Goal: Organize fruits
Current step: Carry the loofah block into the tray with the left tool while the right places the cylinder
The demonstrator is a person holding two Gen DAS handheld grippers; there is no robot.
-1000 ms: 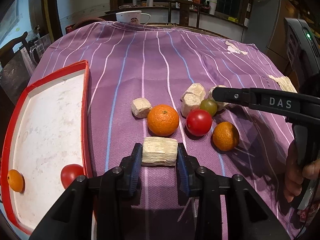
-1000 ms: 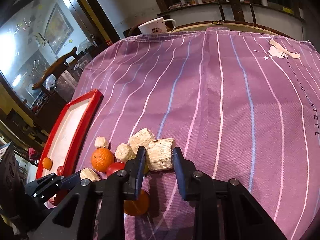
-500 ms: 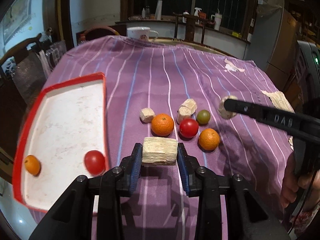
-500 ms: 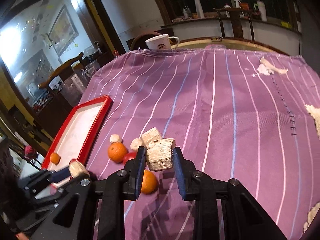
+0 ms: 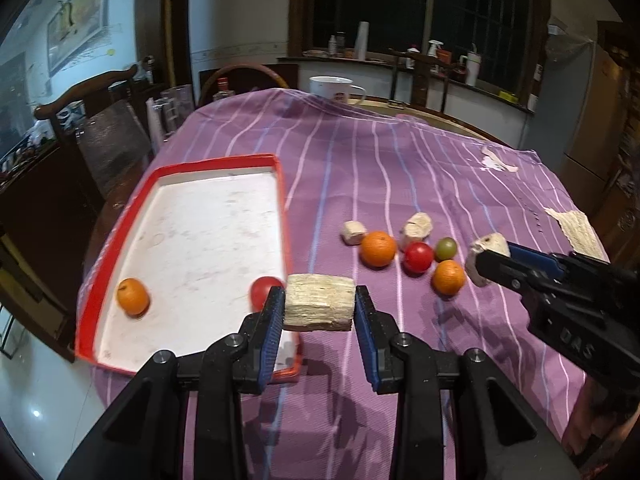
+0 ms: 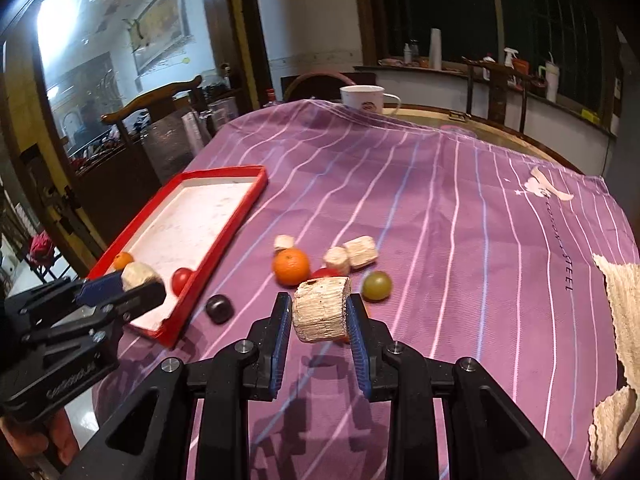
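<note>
You are gripping a fibrous chunk [image 5: 320, 302] in the left tongs [image 5: 320, 312] and another chunk [image 6: 320, 309] in the right tongs [image 6: 320, 314]. The red tray [image 5: 280, 200] is sitting at ten o'clock; sorting chunks from fruit probably calls for setting them apart next.

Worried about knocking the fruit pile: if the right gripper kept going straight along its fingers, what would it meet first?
The right gripper, shut on a pale fibrous chunk, points into the loose pile. First in line look to be the red tomato and an orange partly hidden behind the chunk; depth is unclear.

The cloth [image 5: 400, 168] is purple with thin white and blue stripes. The tray [image 5: 120, 256] is red outside, white inside. An orange [image 5: 378, 248] is bright orange.
</note>
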